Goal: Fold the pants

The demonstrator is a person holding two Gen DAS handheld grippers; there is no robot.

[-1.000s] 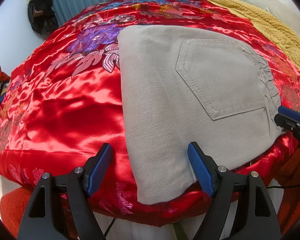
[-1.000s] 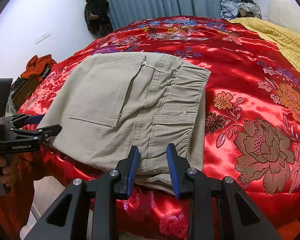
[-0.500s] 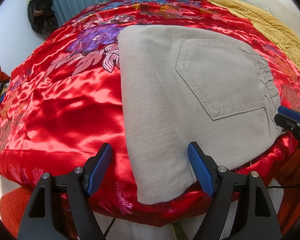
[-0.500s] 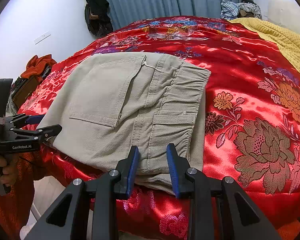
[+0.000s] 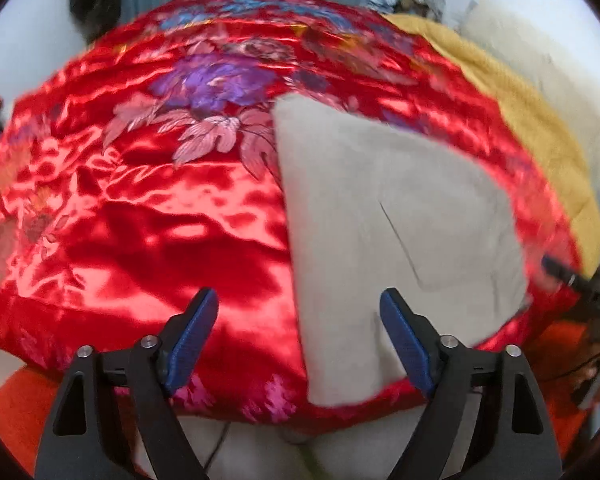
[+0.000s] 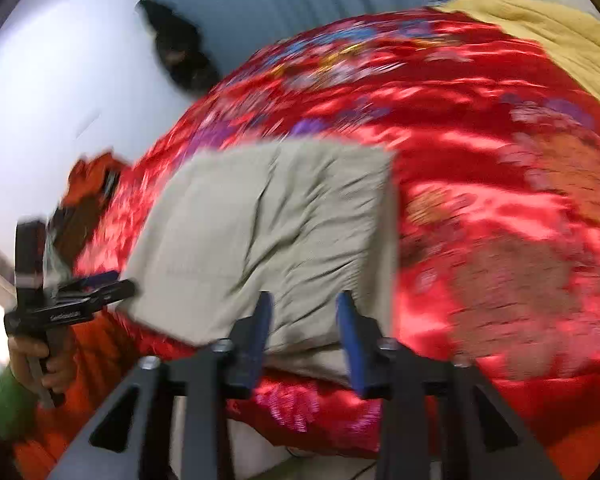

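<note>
Only the right view shows the hand point(image 6: 40, 364) gripping the left claw point(image 5: 298, 334); both claws are opening, empty, right claw point(image 6: 302, 334) narrower, above the folded pants point(image 5: 396, 232) on the bed point(image 5: 140, 220).

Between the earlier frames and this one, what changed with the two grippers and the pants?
Both grippers have pulled back from the folded pants. The right gripper, whose jaws earlier sat narrow at the waistband edge, is opening its jaws and grips nothing. The left gripper is opening wider, empty. The pants stay folded on the red bedspread.
</note>
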